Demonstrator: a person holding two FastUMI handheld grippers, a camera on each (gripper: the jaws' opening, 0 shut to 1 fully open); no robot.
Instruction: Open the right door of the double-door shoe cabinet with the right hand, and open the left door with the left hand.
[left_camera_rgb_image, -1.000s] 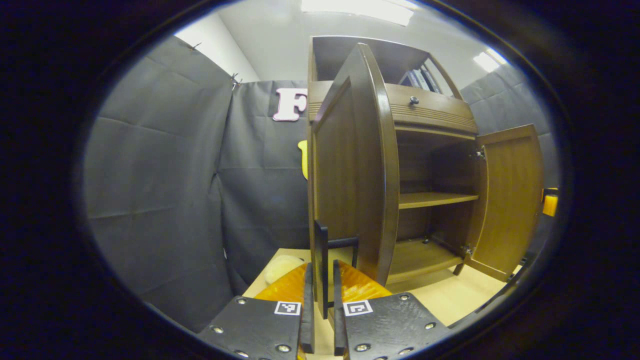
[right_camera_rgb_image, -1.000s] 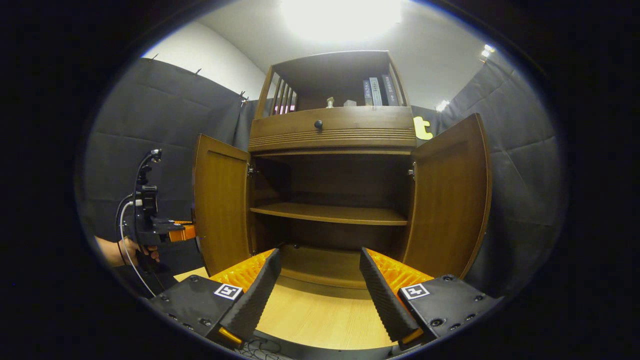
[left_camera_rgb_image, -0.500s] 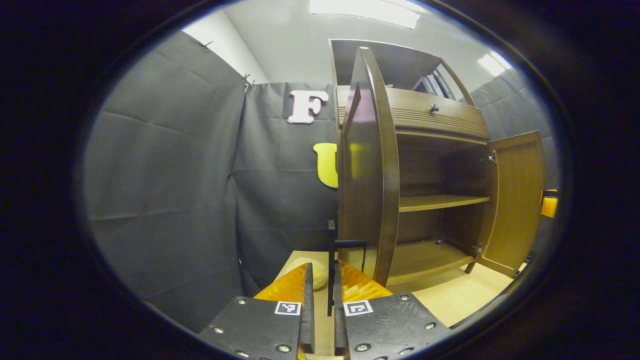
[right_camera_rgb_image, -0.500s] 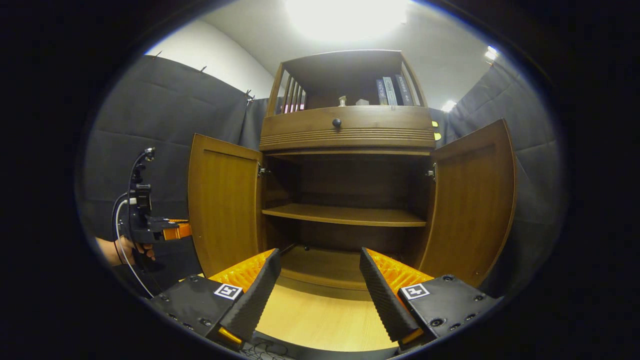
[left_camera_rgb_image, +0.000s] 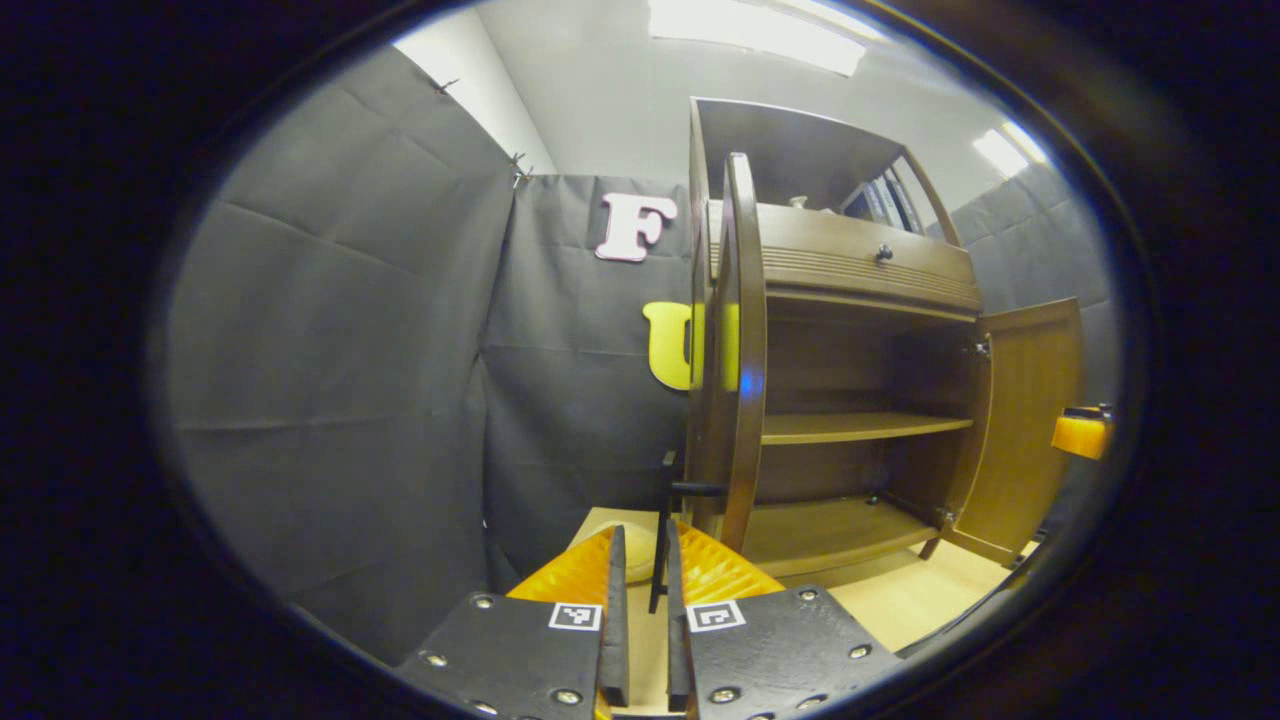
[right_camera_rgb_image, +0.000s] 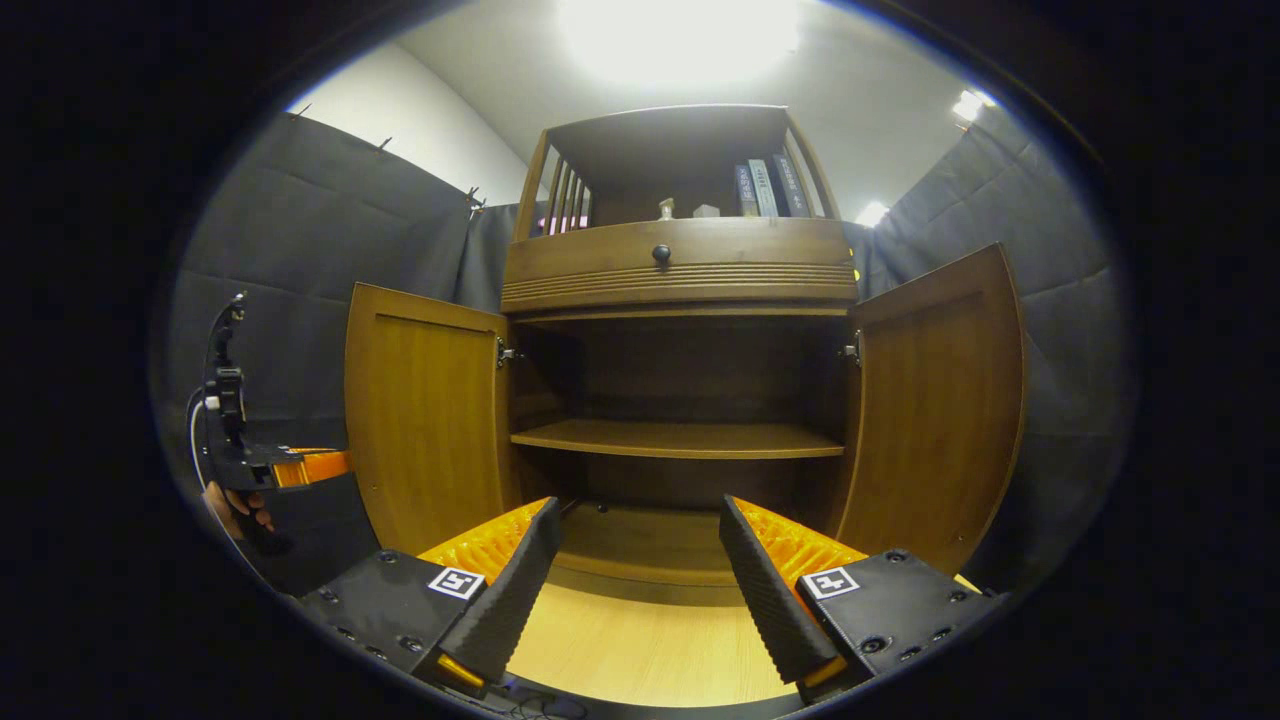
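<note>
The left door has swung wider over the last second, now edge-on just ahead of the left claw, which is clenched on its handle. The right door stands wide beyond the released right claw. Both doors look open; the task seems nearly finished.

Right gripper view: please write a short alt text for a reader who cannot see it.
A wooden shoe cabinet stands with its left door and right door open, showing a bare shelf. The right gripper is open in front.
</note>
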